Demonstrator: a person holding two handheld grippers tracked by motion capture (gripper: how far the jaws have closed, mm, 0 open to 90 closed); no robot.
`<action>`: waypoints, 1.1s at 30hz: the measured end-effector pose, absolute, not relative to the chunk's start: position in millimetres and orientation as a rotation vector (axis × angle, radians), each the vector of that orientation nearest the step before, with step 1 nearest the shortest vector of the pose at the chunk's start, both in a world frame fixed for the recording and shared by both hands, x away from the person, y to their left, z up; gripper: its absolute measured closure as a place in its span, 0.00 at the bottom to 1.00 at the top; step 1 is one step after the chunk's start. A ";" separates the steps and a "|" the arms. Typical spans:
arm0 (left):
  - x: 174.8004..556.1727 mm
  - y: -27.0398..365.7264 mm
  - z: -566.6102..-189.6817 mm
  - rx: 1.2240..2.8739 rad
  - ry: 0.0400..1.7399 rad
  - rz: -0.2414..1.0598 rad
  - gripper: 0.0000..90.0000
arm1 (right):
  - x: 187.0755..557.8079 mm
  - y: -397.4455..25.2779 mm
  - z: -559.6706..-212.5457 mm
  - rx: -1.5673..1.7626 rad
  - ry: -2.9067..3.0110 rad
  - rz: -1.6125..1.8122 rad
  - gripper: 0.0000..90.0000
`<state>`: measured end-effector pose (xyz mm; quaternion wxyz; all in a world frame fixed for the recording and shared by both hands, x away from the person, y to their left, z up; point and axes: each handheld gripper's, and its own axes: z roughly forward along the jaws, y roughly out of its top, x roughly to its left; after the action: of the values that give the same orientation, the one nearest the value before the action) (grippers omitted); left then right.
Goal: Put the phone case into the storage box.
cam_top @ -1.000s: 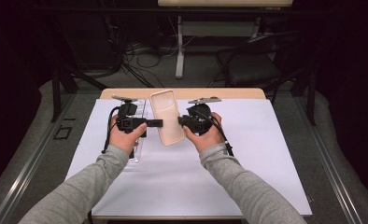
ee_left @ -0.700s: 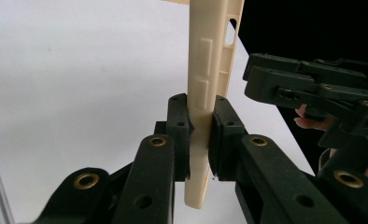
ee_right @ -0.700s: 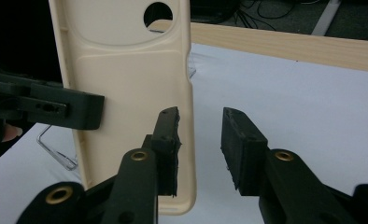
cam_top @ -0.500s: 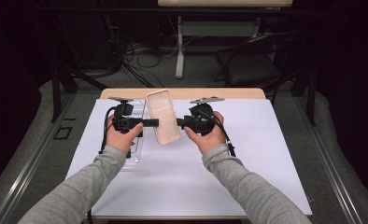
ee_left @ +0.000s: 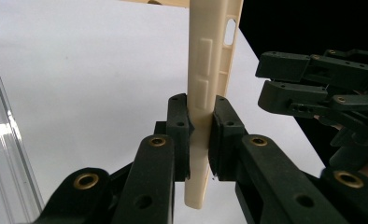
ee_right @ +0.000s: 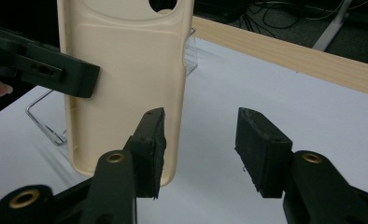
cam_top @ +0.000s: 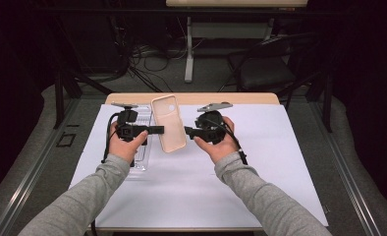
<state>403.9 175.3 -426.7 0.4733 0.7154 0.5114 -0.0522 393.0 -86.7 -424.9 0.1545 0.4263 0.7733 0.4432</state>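
Note:
A cream phone case (cam_top: 168, 123) hangs upright above the white sheet, its camera hole at the top. My left gripper (cam_top: 160, 130) is shut on the case's left edge. In the left gripper view its two jaws pinch the case's thin side wall (ee_left: 201, 116). My right gripper (cam_top: 186, 132) stands just right of the case, open, with nothing between its jaws. The right gripper view has the case's hollow inner face (ee_right: 126, 84) just beyond my left-hand jaw, and my right gripper (ee_right: 201, 149) gapes beside it. The left gripper's jaw (ee_right: 46, 70) clamps the case from the far side.
A clear plastic tray (cam_top: 141, 156) lies on the white sheet (cam_top: 260, 162) under my left hand, seen also behind the case (ee_right: 44, 123). The wooden table edge (cam_top: 191, 98) runs along the back. Chairs and cables stand on the dark floor beyond.
My right gripper has come off the case's right edge and stands open. The case has tilted and shifted slightly left and back, carried by the left gripper.

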 end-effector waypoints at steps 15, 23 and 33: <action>403.2 180.4 -427.1 1.756 1.215 -0.115 0.90 | 396.6 -87.4 -426.7 1.091 2.321 1.280 0.55; 400.9 185.4 -424.6 1.761 1.164 -0.104 0.90 | 395.9 -92.3 -427.7 1.069 2.368 1.339 0.55; 395.8 189.9 -426.3 1.761 1.106 -0.109 0.90 | 393.3 -99.0 -424.0 1.040 2.415 1.414 0.58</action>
<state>395.8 189.9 -426.3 0.5051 0.7299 0.4584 -0.0452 393.3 -99.0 -424.0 0.0782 0.3472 0.8065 0.4721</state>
